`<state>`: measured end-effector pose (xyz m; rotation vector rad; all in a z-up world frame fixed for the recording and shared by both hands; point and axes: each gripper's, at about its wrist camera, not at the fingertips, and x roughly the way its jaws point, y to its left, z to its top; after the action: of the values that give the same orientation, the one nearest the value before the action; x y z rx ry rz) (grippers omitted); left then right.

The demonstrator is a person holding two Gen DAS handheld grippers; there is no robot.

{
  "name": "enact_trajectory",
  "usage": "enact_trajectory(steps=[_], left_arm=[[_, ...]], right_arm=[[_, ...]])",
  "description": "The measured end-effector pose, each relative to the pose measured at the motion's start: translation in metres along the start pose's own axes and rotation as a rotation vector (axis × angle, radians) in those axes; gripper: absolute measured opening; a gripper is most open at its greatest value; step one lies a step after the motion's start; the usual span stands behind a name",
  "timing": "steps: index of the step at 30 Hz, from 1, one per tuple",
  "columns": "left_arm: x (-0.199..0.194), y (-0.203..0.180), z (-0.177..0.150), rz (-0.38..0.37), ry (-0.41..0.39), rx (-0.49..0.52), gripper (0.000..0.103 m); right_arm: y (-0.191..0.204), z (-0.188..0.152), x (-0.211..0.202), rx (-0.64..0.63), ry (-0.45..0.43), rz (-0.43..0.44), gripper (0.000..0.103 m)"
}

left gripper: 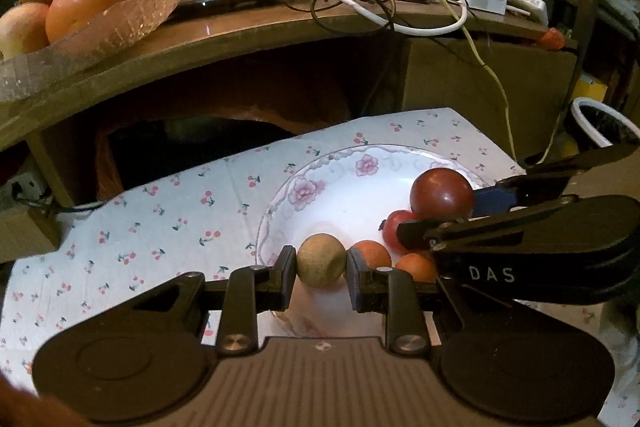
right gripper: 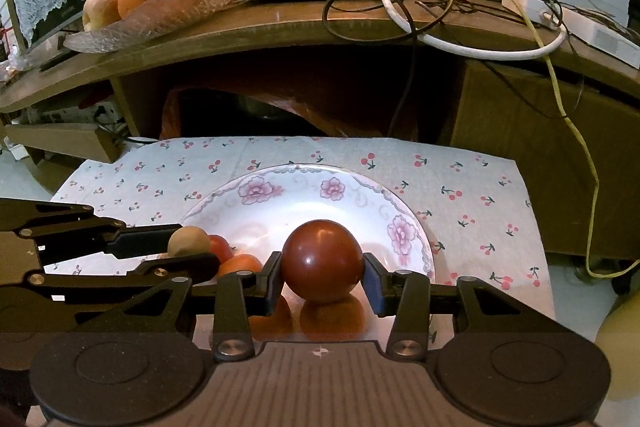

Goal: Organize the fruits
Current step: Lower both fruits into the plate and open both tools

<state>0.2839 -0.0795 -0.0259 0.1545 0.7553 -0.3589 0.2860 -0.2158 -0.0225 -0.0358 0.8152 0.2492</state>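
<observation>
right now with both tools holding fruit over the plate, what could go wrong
The round tan-brown fruit in the left tool and the glossy dark red round fruit in the right tool are pinched only at their sides, so either could roll out. The tools sit close and could collide above the floral white plate.

Both claws crowd the plate; cherry-print cloth around lies open.
</observation>
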Motion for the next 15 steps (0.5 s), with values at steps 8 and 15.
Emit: enact_trajectory(steps=[8, 15], left_arm=[[0.0008, 0.0013, 0.0009, -0.007, -0.006, -0.009, 0.031], [0.0019, 0.0019, 0.0025, -0.02, -0.014, -0.021, 0.032]], right_arm=[[-0.002, 0.0, 0.0032, 0.014, 0.009, 0.007, 0.045], [-0.0036, 0.0007, 0.0024, 0.022, 0.007, 0.005, 0.045]])
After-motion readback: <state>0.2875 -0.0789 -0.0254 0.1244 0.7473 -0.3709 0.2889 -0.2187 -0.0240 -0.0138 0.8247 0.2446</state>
